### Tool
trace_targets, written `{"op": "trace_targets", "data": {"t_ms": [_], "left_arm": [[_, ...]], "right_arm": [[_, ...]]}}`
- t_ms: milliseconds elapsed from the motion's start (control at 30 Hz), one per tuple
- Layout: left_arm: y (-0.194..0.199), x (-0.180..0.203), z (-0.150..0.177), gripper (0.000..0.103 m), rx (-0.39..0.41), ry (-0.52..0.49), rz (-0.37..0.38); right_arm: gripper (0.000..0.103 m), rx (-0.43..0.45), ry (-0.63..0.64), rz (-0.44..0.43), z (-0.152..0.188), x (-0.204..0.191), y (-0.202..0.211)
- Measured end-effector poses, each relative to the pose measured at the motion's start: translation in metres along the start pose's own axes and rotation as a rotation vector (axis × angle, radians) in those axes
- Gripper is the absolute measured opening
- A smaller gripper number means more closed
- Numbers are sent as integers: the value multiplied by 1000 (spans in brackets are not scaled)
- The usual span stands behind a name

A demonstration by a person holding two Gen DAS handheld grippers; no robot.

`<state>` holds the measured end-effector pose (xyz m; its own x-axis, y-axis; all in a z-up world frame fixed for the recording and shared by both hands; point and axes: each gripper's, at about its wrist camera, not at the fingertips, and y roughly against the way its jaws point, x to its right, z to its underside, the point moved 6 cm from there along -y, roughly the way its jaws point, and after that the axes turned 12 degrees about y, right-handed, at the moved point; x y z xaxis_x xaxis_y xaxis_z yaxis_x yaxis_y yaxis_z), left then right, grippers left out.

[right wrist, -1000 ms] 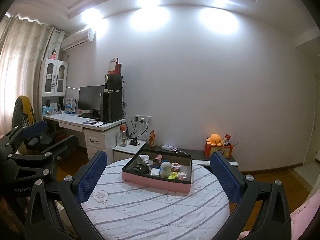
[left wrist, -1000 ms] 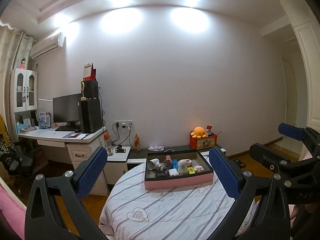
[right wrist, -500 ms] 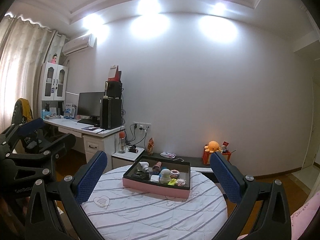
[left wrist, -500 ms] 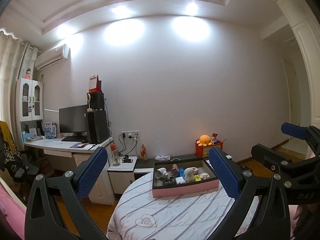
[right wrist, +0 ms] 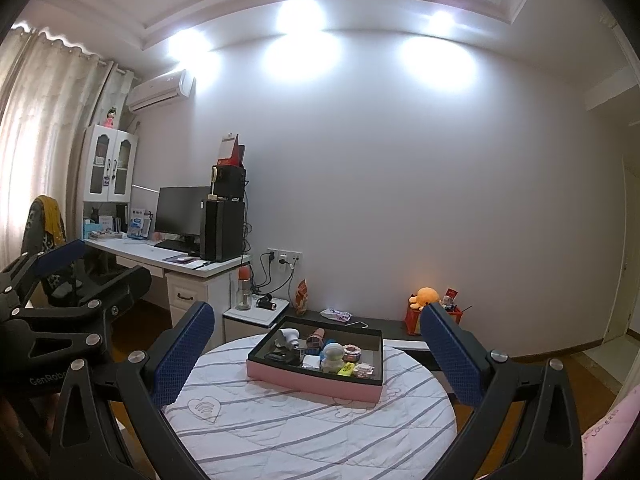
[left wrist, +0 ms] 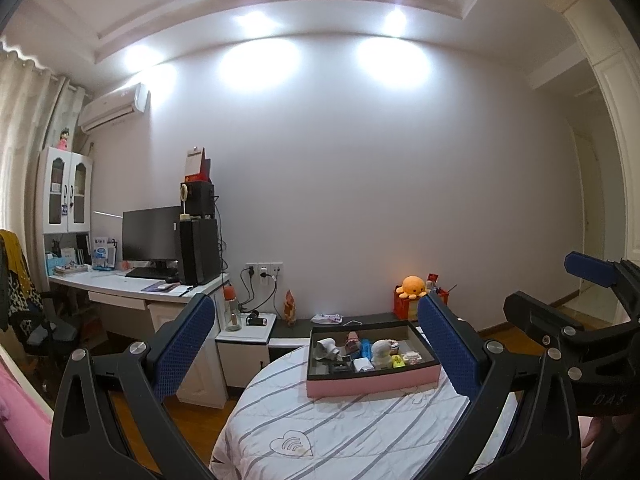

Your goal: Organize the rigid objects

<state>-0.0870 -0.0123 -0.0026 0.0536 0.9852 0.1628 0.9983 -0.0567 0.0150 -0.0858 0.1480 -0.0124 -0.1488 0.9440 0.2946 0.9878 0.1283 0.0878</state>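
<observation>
Left wrist view: the left gripper (left wrist: 316, 344) is held above the near edge of a round table (left wrist: 320, 432) covered in a white striped cloth, its blue-padded jaws wide apart with nothing between them. Ahead of the jaws and nearer the right-hand one sits a pink tray (left wrist: 372, 378) with a dark inside, on the far part of the table. In it lie small rigid things packed close together: a white hair-dryer-shaped item (left wrist: 326, 349) at the left, a blue piece (left wrist: 366, 348) behind the middle, a white figure (left wrist: 381, 350), a yellow block (left wrist: 396, 361); the rest are too small to name. The right gripper (left wrist: 560, 292) shows at the right edge of this view, off to the side of the table. In the right wrist view the right gripper (right wrist: 318, 354) also has its jaws spread wide and empty, with the tray (right wrist: 312, 382) lying ahead, roughly centred between them, well apart from both pads. The left gripper (right wrist: 96, 264) appears at the left edge there.
</observation>
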Motion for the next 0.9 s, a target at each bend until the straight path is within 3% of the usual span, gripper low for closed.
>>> {"op": "trace_targets", "data": {"t_ms": [167,400,767,900], "left_arm": [[-5,-2,-6,103,16,-8,-15],[-7,0,-18,103,111,-30,-24],[-45,1,3,103,20,-13,-5],[-51,3,4,103,24,-19,-3]], "right_arm": [[103,-5,-3,-10,-2,0,-6],[103,40,5,5,-10,0,-10],[103,16,-1,-7,6,3,-36],[103,12,-7,-10,8,5,-42]]}}
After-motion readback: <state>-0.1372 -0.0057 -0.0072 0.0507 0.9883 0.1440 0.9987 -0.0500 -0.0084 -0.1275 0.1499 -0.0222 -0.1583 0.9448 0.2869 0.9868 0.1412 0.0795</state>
